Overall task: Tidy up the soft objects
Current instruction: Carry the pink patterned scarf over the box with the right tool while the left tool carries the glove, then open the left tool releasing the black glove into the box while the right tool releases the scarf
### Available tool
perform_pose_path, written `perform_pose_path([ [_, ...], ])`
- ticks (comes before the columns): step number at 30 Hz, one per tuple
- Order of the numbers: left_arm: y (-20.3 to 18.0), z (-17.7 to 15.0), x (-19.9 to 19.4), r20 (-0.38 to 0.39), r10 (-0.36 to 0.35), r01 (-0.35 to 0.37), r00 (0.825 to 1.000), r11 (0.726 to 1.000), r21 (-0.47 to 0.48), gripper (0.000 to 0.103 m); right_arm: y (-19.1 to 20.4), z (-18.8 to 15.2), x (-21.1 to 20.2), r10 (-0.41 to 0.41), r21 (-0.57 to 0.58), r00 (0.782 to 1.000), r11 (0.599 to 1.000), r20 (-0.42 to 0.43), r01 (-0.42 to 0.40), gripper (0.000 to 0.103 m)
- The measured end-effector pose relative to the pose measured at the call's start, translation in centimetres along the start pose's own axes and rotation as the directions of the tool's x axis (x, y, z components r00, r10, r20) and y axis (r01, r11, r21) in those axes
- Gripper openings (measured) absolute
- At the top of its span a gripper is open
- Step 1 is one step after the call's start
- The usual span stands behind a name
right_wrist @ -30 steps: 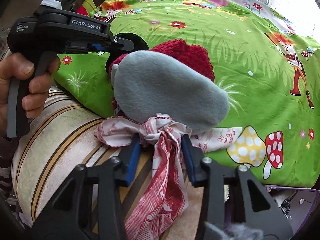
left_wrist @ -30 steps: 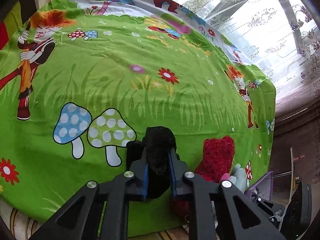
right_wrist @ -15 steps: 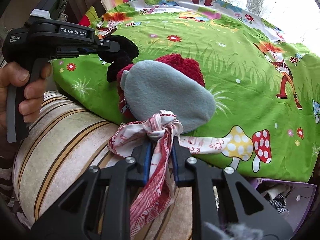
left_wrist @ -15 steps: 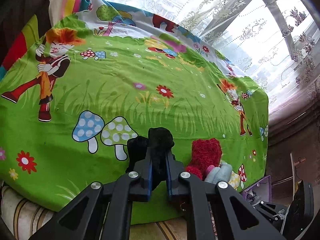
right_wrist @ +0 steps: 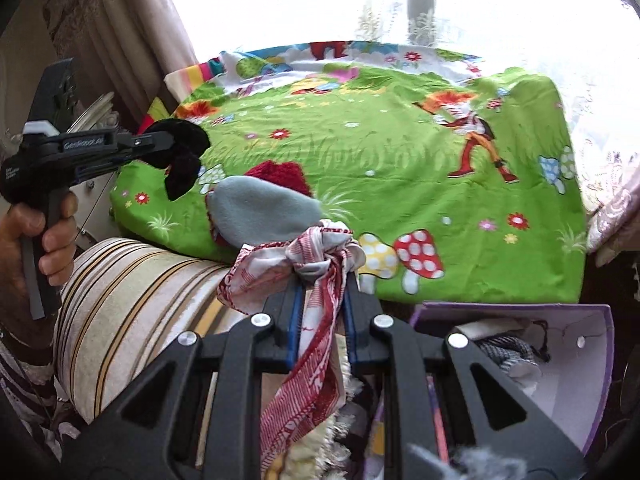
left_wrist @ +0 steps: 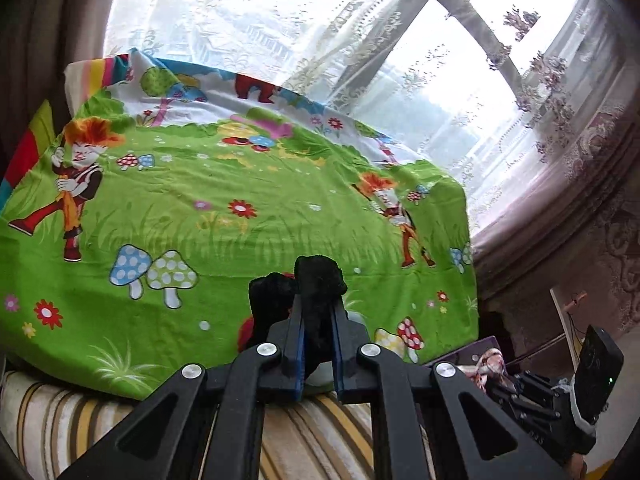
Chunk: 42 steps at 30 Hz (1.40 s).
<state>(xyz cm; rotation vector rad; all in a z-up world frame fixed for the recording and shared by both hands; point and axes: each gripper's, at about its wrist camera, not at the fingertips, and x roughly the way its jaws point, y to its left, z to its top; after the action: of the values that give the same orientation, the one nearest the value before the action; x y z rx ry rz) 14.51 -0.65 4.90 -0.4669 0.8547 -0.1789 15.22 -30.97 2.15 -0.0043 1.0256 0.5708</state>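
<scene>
Green cartoon bedsheet (right_wrist: 400, 160), left gripper (left_wrist: 316, 316) fingers clamping one black sock (left_wrist: 320, 280), right gripper (right_wrist: 320, 304) fingers pinching one red-white scarf (right_wrist: 308, 320)

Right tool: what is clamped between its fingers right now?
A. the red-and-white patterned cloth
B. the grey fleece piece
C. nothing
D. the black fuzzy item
A: the right tool is shut on the red-and-white patterned cloth, whose knot bunches above the fingers while its tail hangs below.

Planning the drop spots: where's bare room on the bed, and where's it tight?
Free: the green sheet from the printed mushrooms back to the window curtain. Crowded: the near edge, where the grey pouch and red plush lie, and the purple box, already holding cloth.
</scene>
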Motion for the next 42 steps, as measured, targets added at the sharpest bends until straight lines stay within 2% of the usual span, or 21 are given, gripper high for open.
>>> perform_pose_path([
  [4, -4.5, -1.5, 0.5, -0.052, -0.102, 0.105, 0.993, 0.993, 0.054, 0.011, -4.2, -1.5, -2.7, -0.085, 0.082, 0.996, 0.993, 0.017, 0.083, 0.021],
  [7, -8.0, -3.1, 1.6, -0.126, -0.186, 0.197, 0.974, 0.977, 0.082, 0.011, -6.6, -3.1, -4.2, -0.126, 0.125, 0.992, 0.984, 0.006, 0.124, 0.021],
  [11, -12.8, -6.2, 4.0, -0.251, -0.265, 0.298, 0.931, 0.949, 0.104, 0.011, -9.6, -5.8, -5.3, -0.163, 0.184, 0.986, 0.969, -0.019, 0.164, 0.021],
  [15, -16.8, -9.7, 6.6, -0.378, -0.308, 0.369, 0.873, 0.924, 0.097, 0.011, -12.1, -8.4, -5.8, -0.18, 0.25, 0.983, 0.95, -0.042, 0.185, 0.021],
  [18, -18.6, -12.1, 8.8, -0.451, -0.296, 0.37, 0.842, 0.925, 0.085, 0.011, -13.5, -10.0, -6.0, -0.185, 0.282, 0.981, 0.94, -0.054, 0.193, 0.021],
  [21, -19.7, -14.5, 10.9, -0.523, -0.284, 0.366, 0.804, 0.929, 0.058, 0.011, -14.8, -11.5, -6.0, -0.196, 0.313, 0.978, 0.927, -0.066, 0.207, 0.021],
  [24, -20.2, -16.3, 12.7, -0.571, -0.238, 0.332, 0.786, 0.941, 0.065, 0.011, -15.7, -12.7, -6.1, -0.186, 0.339, 0.98, 0.919, -0.069, 0.199, 0.021],
  [27, -20.3, -17.5, 14.2, -0.627, -0.147, 0.268, 0.765, 0.958, 0.103, 0.012, -16.3, -13.4, -6.1, -0.165, 0.358, 0.984, 0.917, -0.065, 0.177, 0.021],
  [30, -20.1, -18.0, 15.1, -0.648, -0.095, 0.22, 0.756, 0.969, 0.115, 0.024, -16.6, -13.9, -5.8, -0.131, 0.368, 0.989, 0.918, -0.07, 0.147, 0.021],
  [32, -20.1, -18.0, 15.0, -0.646, -0.099, 0.222, 0.757, 0.968, 0.113, 0.026, -16.5, -14.1, -5.5, -0.123, 0.361, 0.989, 0.921, -0.078, 0.143, 0.021],
  [36, -19.7, -17.6, 14.2, -0.621, -0.111, 0.231, 0.776, 0.966, 0.116, 0.036, -16.2, -14.2, -4.7, -0.103, 0.347, 0.99, 0.929, -0.092, 0.129, 0.021],
  [42, -18.4, -15.4, 12.0, -0.54, -0.135, 0.226, 0.831, 0.968, 0.105, 0.045, -15.1, -13.8, -2.7, -0.07, 0.322, 0.991, 0.941, -0.115, 0.104, 0.021],
])
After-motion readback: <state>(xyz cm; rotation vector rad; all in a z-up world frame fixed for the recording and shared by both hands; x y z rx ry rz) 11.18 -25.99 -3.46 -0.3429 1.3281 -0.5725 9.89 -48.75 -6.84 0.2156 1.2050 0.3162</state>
